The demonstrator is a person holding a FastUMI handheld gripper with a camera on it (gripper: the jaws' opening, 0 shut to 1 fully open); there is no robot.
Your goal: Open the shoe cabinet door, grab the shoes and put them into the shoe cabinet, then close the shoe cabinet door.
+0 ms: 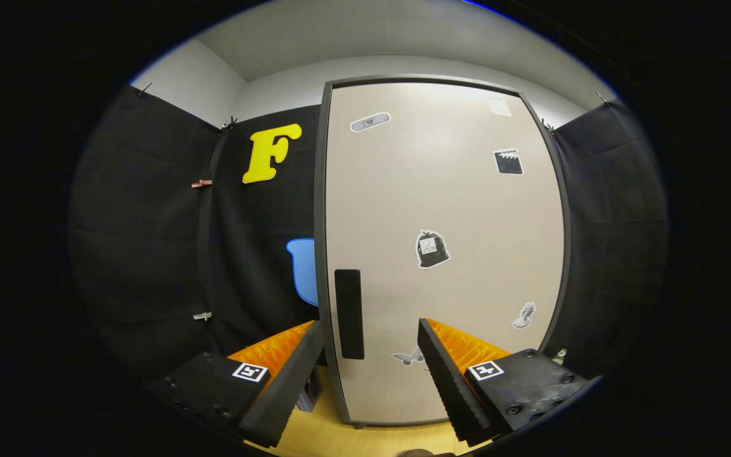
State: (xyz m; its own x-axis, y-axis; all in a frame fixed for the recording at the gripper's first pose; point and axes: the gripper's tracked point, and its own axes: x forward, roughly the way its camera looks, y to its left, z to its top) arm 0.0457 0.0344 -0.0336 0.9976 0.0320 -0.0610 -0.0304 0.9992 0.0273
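The shoe cabinet [441, 209] stands straight ahead, tall, with a beige door in a dark grey frame. The door is closed and carries several small stickers. A dark vertical handle [349, 313] sits near the door's left edge, low down. My gripper [370, 330] is open, a little short of the door, and its two fingers frame the handle: the left finger [289, 374] reaches past the door's left edge, the right finger [445, 374] lies over the lower door panel. Nothing is between them.
The cabinet rests on a light wooden floor [340, 438]. Black cloth walls [150, 241] close in on both sides of it. A small dark object [309, 392] sits on the floor beside the cabinet's lower left corner, half hidden by the left finger.
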